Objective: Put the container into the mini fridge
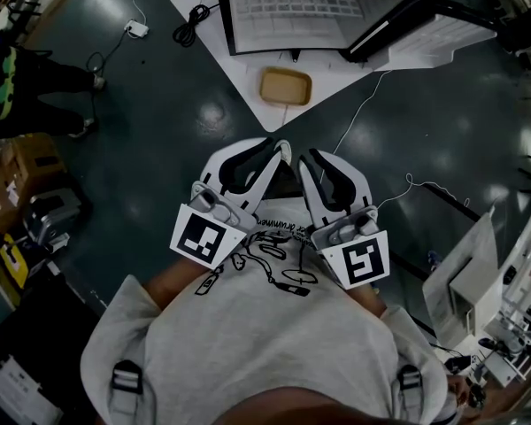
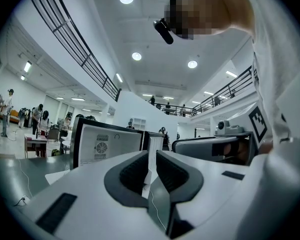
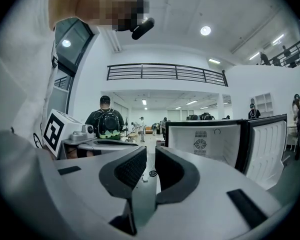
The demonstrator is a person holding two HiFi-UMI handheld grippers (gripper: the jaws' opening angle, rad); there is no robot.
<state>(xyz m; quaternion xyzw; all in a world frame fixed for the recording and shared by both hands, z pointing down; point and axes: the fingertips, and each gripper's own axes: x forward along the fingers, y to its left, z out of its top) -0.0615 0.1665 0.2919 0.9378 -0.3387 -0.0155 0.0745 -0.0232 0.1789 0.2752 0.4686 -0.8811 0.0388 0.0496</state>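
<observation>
- At left, left gripper (image 1: 279, 151) tucked against the chest and aimed level at the far table; jaws all but closed, a thin slit between the pads, nothing in it. Reads as a carrying pose rather than one set for a grasp.
- Centre, far: container (image 1: 285, 86), a shallow tan tray, flat on the near corner of the white table (image 1: 239, 60), well apart from both grippers. Probably parked there within easy reach of the fridge mouth.
- Just beyond it, mini fridge (image 1: 292, 7) on the same table, cavity facing this way and seemingly bare, ready to receive.
- Right of centre, right gripper (image 1: 311, 158) beside its twin, tipped slightly down; jaws likewise nearly together, holding nothing.
- Far right, fridge door (image 1: 416, 20) swung wide, leaving the way in unobstructed.
</observation>
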